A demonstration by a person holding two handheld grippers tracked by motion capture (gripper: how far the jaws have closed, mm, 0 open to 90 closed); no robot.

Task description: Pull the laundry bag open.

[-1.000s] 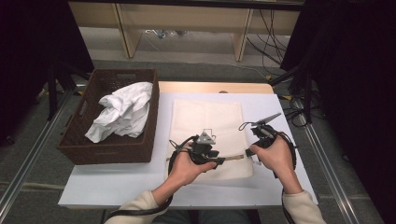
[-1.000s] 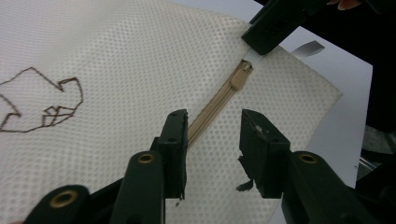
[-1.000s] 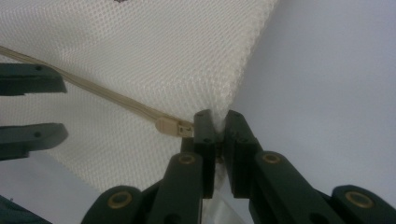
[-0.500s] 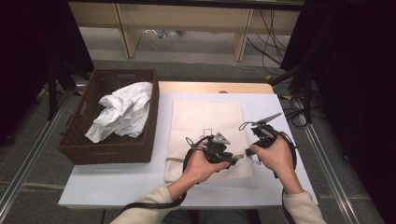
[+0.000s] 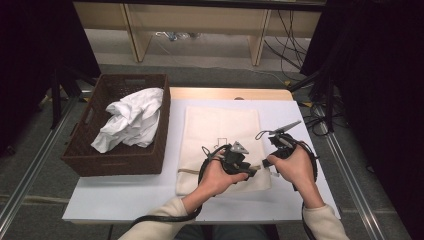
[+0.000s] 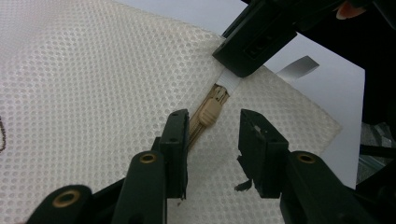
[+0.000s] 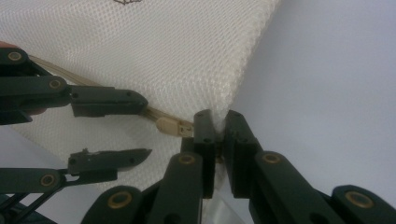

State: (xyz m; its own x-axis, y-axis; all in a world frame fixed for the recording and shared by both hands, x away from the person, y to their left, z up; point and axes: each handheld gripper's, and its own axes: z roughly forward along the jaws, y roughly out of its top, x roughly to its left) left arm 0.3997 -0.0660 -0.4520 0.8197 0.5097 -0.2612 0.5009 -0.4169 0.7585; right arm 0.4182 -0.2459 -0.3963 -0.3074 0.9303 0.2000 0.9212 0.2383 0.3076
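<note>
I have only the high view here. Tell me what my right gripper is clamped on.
Observer: The right gripper is shut on the edge of the mesh bag, just past the zipper's end.
Operator: Now report the left jaws.
Observer: The left gripper is open. Its jaws stand on either side of the zipper pull without pinching it.
Operator: Say which way the pull lies.
Observer: In the left gripper view it lies flat on the bag and points toward the left gripper, with its slider close to the right gripper's jaws.
</note>
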